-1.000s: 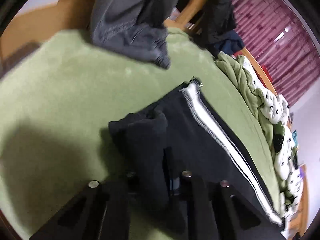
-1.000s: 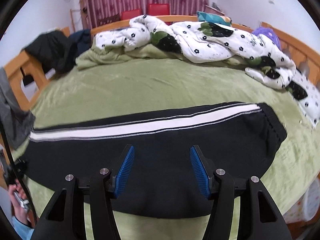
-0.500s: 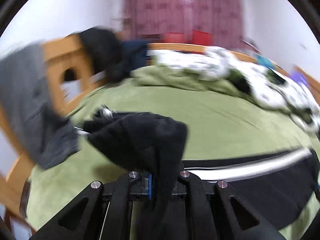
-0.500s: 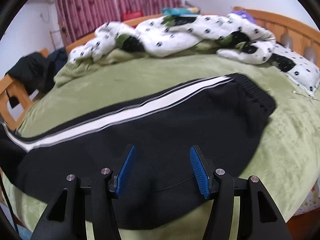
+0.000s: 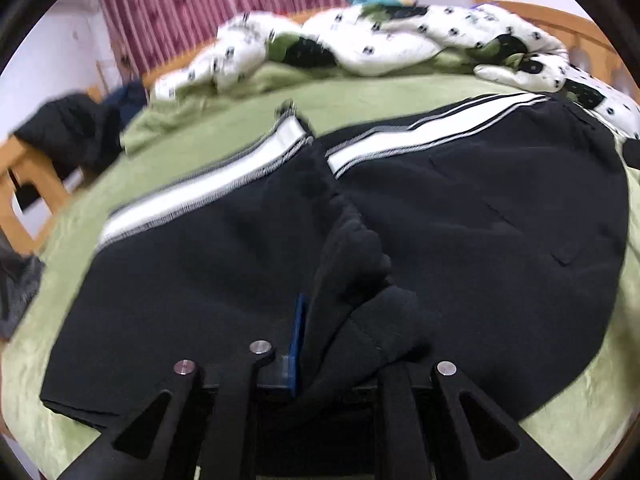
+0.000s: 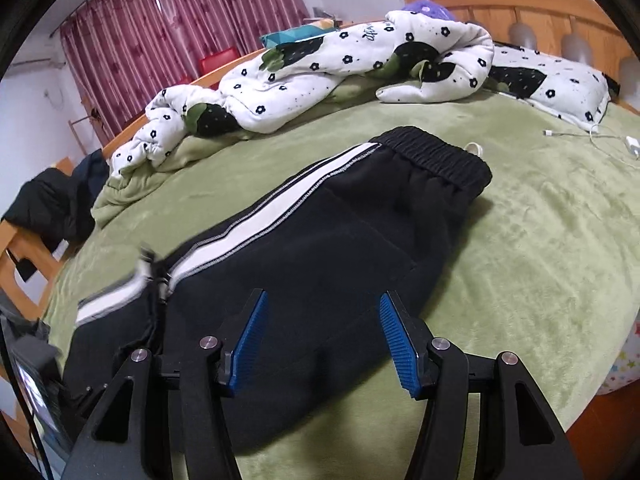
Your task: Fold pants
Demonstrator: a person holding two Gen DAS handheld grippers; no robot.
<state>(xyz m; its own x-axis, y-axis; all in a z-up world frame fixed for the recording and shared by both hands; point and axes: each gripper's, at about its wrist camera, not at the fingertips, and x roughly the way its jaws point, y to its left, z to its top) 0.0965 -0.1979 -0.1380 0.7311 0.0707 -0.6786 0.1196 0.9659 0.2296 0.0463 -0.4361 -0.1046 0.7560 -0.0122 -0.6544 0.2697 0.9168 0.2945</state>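
Black pants (image 5: pixel 480 216) with a white side stripe lie on the green bed (image 5: pixel 224 128). The leg end is folded over toward the waist, its cuff lying across the middle. My left gripper (image 5: pixel 320 344) is shut on the bunched black cuff fabric, low over the pants. In the right wrist view the pants (image 6: pixel 340 240) show their elastic waistband (image 6: pixel 436 156) at the far end. My right gripper (image 6: pixel 320 340) is open and empty, hovering above the near edge of the pants.
A white flowered quilt (image 6: pixel 340 64) lies bunched along the far side. A white charger cable (image 6: pixel 592 136) lies on the blanket at right. Dark clothes (image 6: pixel 48 204) hang on the wooden frame at left. The bed's front edge (image 6: pixel 600 400) is close on the right.
My left gripper has carried the leg end up and across to the right, laying it over the upper part of the pants. My right gripper has shifted toward the waistband, staying open.
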